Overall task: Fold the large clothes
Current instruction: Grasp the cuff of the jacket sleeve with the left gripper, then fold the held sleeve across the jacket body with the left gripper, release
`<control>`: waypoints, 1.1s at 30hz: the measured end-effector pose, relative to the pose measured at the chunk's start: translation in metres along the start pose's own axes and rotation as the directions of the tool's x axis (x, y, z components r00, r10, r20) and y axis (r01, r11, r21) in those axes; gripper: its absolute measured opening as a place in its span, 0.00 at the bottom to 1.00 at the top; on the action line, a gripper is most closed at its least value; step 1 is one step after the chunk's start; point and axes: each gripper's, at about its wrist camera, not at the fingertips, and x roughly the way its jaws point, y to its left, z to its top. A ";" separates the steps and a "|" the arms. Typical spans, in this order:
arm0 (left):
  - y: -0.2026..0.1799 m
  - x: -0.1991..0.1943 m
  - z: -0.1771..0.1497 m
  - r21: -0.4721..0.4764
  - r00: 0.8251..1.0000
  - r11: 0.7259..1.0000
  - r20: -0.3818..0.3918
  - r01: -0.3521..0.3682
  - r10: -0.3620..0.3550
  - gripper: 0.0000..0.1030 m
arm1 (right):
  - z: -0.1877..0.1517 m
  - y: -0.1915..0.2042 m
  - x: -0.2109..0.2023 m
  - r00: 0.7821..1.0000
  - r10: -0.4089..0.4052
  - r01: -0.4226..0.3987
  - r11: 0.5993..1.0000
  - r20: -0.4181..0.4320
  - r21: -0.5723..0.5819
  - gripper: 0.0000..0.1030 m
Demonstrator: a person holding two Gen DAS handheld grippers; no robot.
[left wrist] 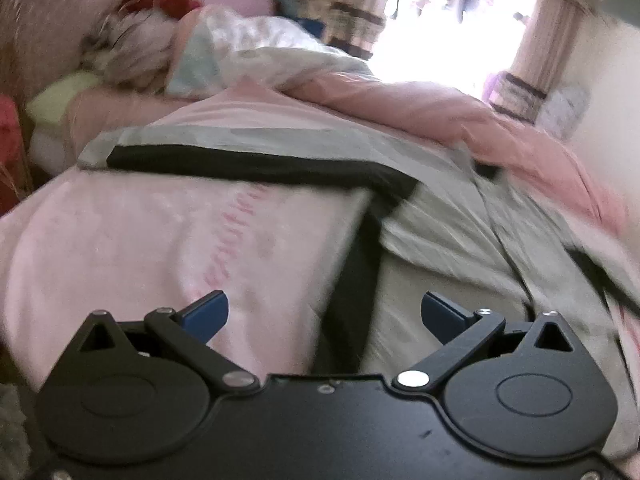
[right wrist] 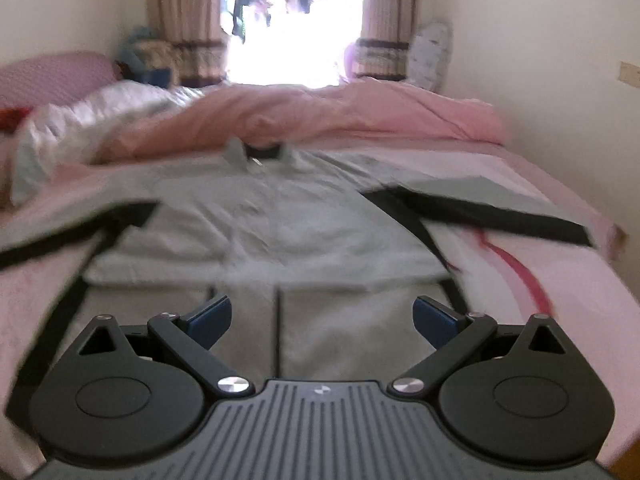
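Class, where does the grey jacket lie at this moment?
In the right wrist view the grey jacket lies spread flat on the pink bed sheet, centred, collar toward the rumpled pink duvet.

My matt black plastic left gripper (left wrist: 325, 312), shiny metal rivets; at twelve o'clock, a grey cloth jacket with black trim (right wrist: 260, 216) on a pink cotton sheet (left wrist: 120, 232).

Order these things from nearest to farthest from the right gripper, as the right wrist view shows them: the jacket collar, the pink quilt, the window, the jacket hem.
From the right gripper:
1. Jacket hem, just ahead of the open fingers.
2. Jacket collar, further up the bed, centre.
3. Pink quilt, heaped behind the collar.
4. Window, at the far wall between the curtains.
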 end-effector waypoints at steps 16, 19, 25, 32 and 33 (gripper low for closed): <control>0.214 0.160 0.116 -0.624 0.988 0.777 0.047 -0.084 0.144 0.77 | 0.029 0.006 0.148 0.990 -0.023 0.031 0.998 -0.137 0.055 1.00; 0.225 0.169 0.124 -0.670 0.985 0.739 0.069 -0.071 0.156 0.76 | 0.030 0.005 0.161 0.986 -0.026 0.038 0.997 -0.163 0.067 1.00; 0.244 0.184 0.133 -0.742 0.973 0.670 0.142 -0.016 0.181 0.75 | 0.030 0.010 0.181 0.983 -0.019 0.029 0.998 -0.182 0.051 1.00; 0.251 0.197 0.137 -0.760 0.963 0.646 0.121 -0.066 0.240 0.17 | 0.028 0.008 0.192 0.980 -0.025 0.034 0.998 -0.195 0.045 1.00; 0.251 0.199 0.138 -0.760 0.966 0.647 0.116 -0.063 0.230 0.10 | 0.027 0.007 0.192 0.981 -0.024 0.035 0.998 -0.195 0.049 1.00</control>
